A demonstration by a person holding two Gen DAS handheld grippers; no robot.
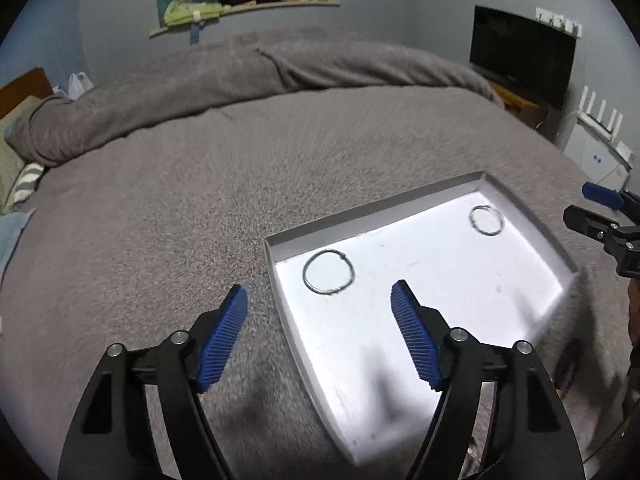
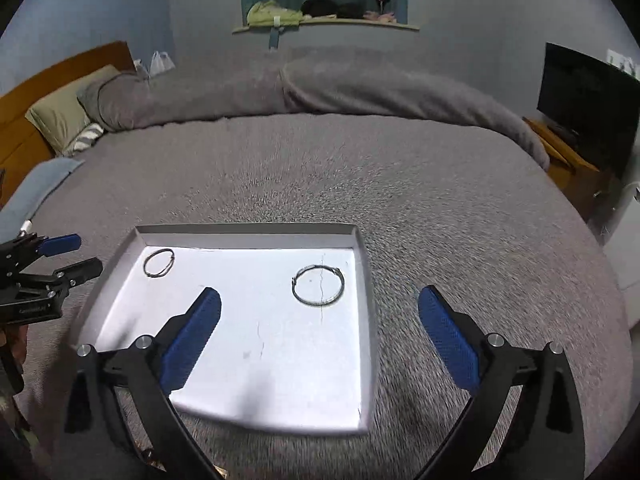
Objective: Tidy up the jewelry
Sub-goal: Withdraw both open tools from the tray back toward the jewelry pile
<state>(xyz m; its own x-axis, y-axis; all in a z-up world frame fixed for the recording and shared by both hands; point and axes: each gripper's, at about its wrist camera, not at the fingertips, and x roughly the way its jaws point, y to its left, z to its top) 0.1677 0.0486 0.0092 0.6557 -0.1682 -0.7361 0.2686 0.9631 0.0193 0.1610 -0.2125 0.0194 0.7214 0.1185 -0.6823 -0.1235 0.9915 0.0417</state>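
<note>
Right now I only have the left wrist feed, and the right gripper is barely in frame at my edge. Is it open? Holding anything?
Observer: The right gripper is open wide, with nothing between its fingers.
Operator: Where is it relative to the tray?
Observer: It straddles the right wall. One finger is over the white tray, and the other is over the grey blanket outside that wall.
Operator: Which ring is nearest to it?
Observer: The ring by the right wall lies just ahead of its fingertips. The other ring sits in the far left corner.
</note>
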